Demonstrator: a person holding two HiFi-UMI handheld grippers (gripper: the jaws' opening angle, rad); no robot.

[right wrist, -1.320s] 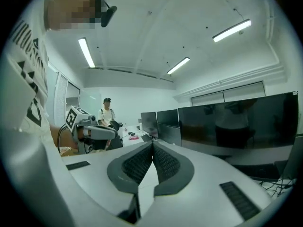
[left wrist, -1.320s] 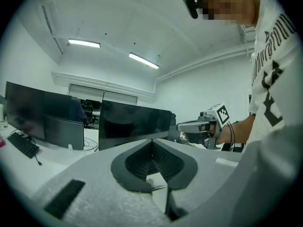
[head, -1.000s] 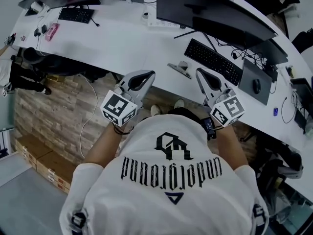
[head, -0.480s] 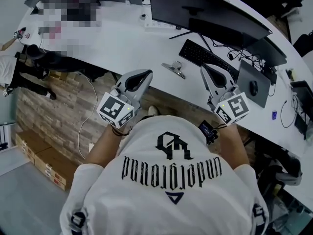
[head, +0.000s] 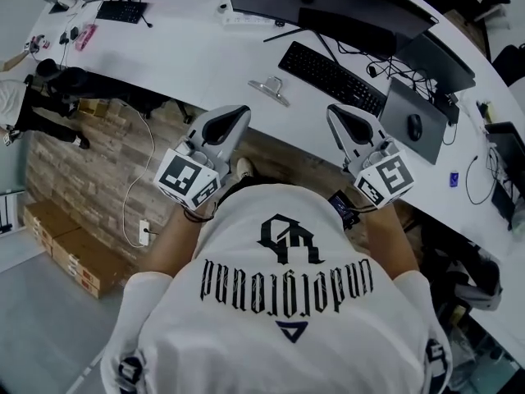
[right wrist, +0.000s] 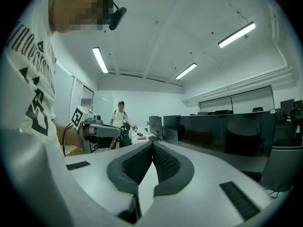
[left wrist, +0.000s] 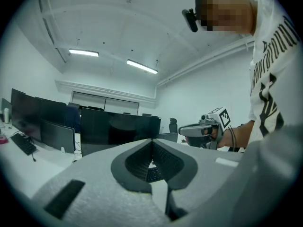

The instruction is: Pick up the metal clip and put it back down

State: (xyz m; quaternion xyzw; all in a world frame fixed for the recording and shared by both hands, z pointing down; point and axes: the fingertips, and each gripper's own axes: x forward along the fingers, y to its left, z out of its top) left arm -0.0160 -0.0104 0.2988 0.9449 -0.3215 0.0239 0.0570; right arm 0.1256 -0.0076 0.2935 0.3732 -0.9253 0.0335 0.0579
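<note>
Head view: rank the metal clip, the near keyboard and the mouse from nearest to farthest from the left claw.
1. Metal clip, just ahead of the left claw, near the desk edge.
2. Near keyboard, ahead and right.
3. Mouse, far right.

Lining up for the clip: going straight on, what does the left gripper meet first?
Probably the dark monitor: the left gripper points roughly level over the desk, so the metal clip seems to lie below its line. Depth is unclear.
</note>
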